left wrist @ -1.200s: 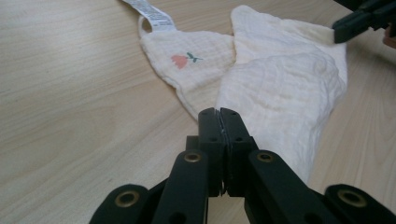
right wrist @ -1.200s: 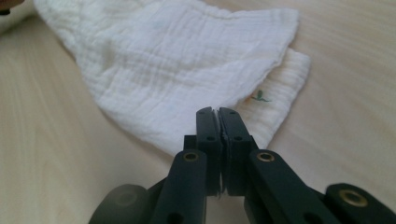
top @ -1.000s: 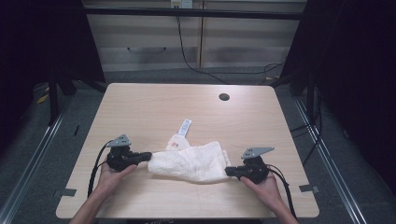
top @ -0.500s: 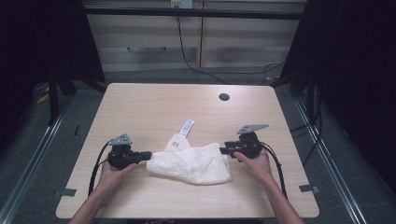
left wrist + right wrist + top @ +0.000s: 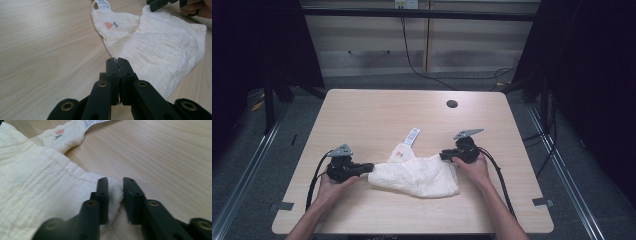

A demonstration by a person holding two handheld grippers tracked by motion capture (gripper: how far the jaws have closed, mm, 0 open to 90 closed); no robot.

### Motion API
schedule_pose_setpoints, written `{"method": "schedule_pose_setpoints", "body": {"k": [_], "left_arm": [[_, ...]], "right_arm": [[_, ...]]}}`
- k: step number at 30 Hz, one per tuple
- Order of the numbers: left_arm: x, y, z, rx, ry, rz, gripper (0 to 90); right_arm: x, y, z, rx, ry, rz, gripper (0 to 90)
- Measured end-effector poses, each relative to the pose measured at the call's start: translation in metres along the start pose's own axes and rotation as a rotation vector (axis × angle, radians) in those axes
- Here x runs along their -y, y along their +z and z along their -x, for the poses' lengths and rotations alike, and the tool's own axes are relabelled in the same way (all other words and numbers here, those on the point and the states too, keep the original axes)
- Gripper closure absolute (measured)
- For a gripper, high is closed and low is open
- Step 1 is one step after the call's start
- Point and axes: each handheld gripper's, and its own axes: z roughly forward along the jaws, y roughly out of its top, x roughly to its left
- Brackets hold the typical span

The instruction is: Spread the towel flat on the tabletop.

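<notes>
Since a second ago our right tool [image 5: 446, 155] has shifted up the cloth's [image 5: 417, 175] right edge, its jaws just closing around a corner, not yet pinching. Our left tool [image 5: 368, 167] pinches the left edge. Cloth lies half-folded on the surface [image 5: 362, 115]; folding remains.

High view: fixed above the near side of the table [image 5: 362, 110], facing forward and down, far enough to take in the whole top and floor beyond. Left gripper view: mounted low on the left gripper [image 5: 117, 61], close to the wood, looking along its jaws toward 1 o'clock across the white cloth [image 5: 165, 47]. Right gripper view: low on the right gripper [image 5: 115, 181], very near the cloth corner, facing its printed flower [image 5: 59, 132] at 11 o'clock. Shared by all three: cloth, flower, label [image 5: 411, 136].
</notes>
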Motion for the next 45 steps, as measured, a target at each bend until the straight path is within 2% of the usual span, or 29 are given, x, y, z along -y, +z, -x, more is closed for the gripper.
{"method": "schedule_pose_setpoints", "body": {"k": [4,9,11,13,15,16,17,18,23,26,27,28,33,34,35,36,37,38,39,40,45], "left_arm": [[-0.001,-0.001,-0.001,0.007,0.005,0.012,88.1],[-0.005,-0.008,0.000,0.021,0.010,0.063,88.1],[-0.011,-0.015,0.002,0.021,0.011,0.099,88.2],[-0.020,-0.024,0.004,0.033,-0.014,0.148,88.3],[-0.032,-0.031,0.010,0.024,0.012,0.173,88.4],[-0.037,-0.033,0.011,0.033,0.018,0.197,88.4],[-0.037,-0.033,0.011,0.033,0.018,0.197,88.5],[-0.048,-0.037,0.012,0.026,0.028,0.218,88.5],[-0.081,-0.048,0.013,-0.005,0.064,0.243,88.6],[-0.102,-0.054,0.011,-0.022,0.079,0.259,88.6],[-0.102,-0.054,0.011,-0.022,0.079,0.259,88.7],[-0.113,-0.056,0.010,-0.042,0.081,0.266,88.7],[-0.133,-0.060,0.006,-0.081,0.099,0.292,88.7],[-0.145,-0.061,0.002,-0.095,0.085,0.319,88.7],[-0.152,-0.061,0.001,-0.107,0.088,0.322,88.7],[-0.152,-0.061,0.001,-0.107,0.088,0.322,88.7],[-0.165,-0.062,-0.001,-0.128,0.098,0.334,88.7],[-0.165,-0.062,-0.001,-0.128,0.098,0.334,88.7],[-0.172,-0.063,-0.002,-0.133,0.095,0.339,88.7],[-0.186,-0.067,-0.005,-0.139,0.095,0.352,88.7],[-0.216,-0.072,-0.014,-0.153,0.087,0.360,88.7]], "right_arm": [[0.000,-0.003,0.001,-0.019,0.013,0.025,87.2],[-0.009,-0.022,-0.002,-0.041,0.020,0.083,87.5],[-0.014,-0.032,-0.003,-0.038,0.008,0.098,87.6],[-0.021,-0.044,-0.004,-0.036,-0.005,0.120,87.6],[-0.028,-0.056,-0.006,-0.028,-0.010,0.140,87.6],[-0.032,-0.061,-0.007,-0.025,-0.018,0.152,87.6],[-0.032,-0.061,-0.007,-0.025,-0.018,0.152,87.6],[-0.040,-0.073,-0.009,-0.022,-0.021,0.178,87.6],[-0.059,-0.097,-0.007,-0.004,-0.037,0.228,87.7],[-0.072,-0.106,-0.004,0.011,-0.039,0.252,87.8],[-0.072,-0.106,-0.004,0.011,-0.039,0.252,87.8],[-0.081,-0.111,-0.002,0.012,-0.034,0.272,87.8],[-0.105,-0.122,-0.002,0.031,-0.052,0.301,87.9],[-0.110,-0.125,0.000,0.027,-0.039,0.325,88.0],[-0.115,-0.127,0.001,0.029,-0.032,0.339,88.0],[-0.115,-0.127,0.001,0.029,-0.032,0.339,88.0],[-0.128,-0.130,0.003,0.055,-0.038,0.342,88.1],[-0.135,-0.133,0.003,0.067,-0.040,0.342,88.1],[-0.135,-0.133,0.003,0.067,-0.040,0.342,88.1],[-0.149,-0.138,0.004,0.080,-0.045,0.358,88.2],[-0.180,-0.149,0.005,0.132,-0.052,0.373,88.2]]}}
